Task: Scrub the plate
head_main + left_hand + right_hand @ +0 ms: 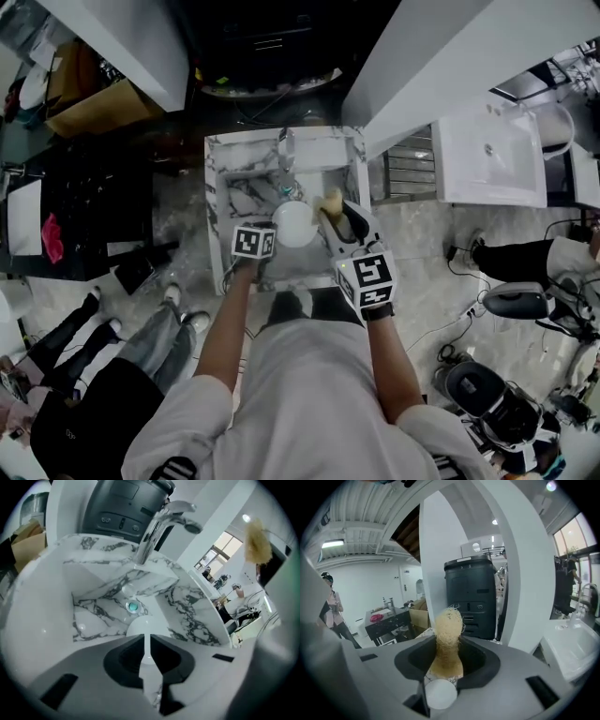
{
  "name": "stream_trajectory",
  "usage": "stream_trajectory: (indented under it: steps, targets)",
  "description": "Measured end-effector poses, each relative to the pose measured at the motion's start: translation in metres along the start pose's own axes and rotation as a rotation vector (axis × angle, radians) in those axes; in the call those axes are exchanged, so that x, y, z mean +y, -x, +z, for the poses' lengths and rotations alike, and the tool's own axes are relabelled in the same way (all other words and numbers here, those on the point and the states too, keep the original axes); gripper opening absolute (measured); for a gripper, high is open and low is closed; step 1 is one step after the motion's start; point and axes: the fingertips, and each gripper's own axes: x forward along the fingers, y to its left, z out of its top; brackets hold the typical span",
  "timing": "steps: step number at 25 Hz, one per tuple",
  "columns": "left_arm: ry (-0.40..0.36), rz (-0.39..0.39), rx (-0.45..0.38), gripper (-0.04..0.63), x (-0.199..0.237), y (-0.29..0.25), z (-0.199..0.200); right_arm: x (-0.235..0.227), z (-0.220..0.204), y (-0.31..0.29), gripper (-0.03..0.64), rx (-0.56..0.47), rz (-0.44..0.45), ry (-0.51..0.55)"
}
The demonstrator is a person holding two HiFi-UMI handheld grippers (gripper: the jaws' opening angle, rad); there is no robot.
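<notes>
My left tongs (146, 649) are pinched shut on the rim of the white plate (293, 223) over the marble sink (214, 202), my right tongs (448, 660) clamp a fibre scrubber (448, 630) near it, so I judge the scrubbing itself is yet to begin

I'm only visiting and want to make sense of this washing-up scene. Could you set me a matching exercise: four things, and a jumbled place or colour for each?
Things: 1 plate; 2 fibre scrubber; 3 drain plug; 4 tap.
Descriptions: A teal, at the bottom of the sink; B white, rim gripped by the left gripper; C shiny metal, above the sink; D straw-coloured, gripped by the right gripper.
Pairs: 1-B; 2-D; 3-A; 4-C.
</notes>
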Motion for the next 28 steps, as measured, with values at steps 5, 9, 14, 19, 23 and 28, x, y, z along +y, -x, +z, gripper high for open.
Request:
stream_trajectory:
  steps: [5, 9, 14, 19, 23, 28]
  targets:
    - [0.117, -0.156, 0.08, 0.182, 0.004, -0.041, -0.021, -0.007, -0.022, 0.004, 0.149, 0.031, -0.019, -0.031]
    - [0.221, -0.189, 0.016, 0.215, 0.013, -0.055, -0.022, -0.013, -0.031, 0.007, 0.15, 0.042, -0.025, -0.046]
    - [0.279, -0.18, -0.044, 0.224, 0.028, -0.067, -0.028, -0.018, -0.041, 0.008, 0.149, 0.053, -0.023, -0.054]
    - [0.316, -0.177, -0.073, 0.224, 0.036, -0.072, -0.033, -0.02, -0.049, 0.007, 0.149, 0.062, -0.012, -0.057]
    - [0.305, -0.184, -0.094, 0.22, 0.034, -0.075, -0.03, -0.023, -0.053, 0.006, 0.149, 0.075, -0.005, -0.054]
    - [0.301, -0.197, -0.118, 0.203, 0.037, -0.075, -0.029, -0.024, -0.062, 0.007, 0.149, 0.102, -0.002, -0.054]
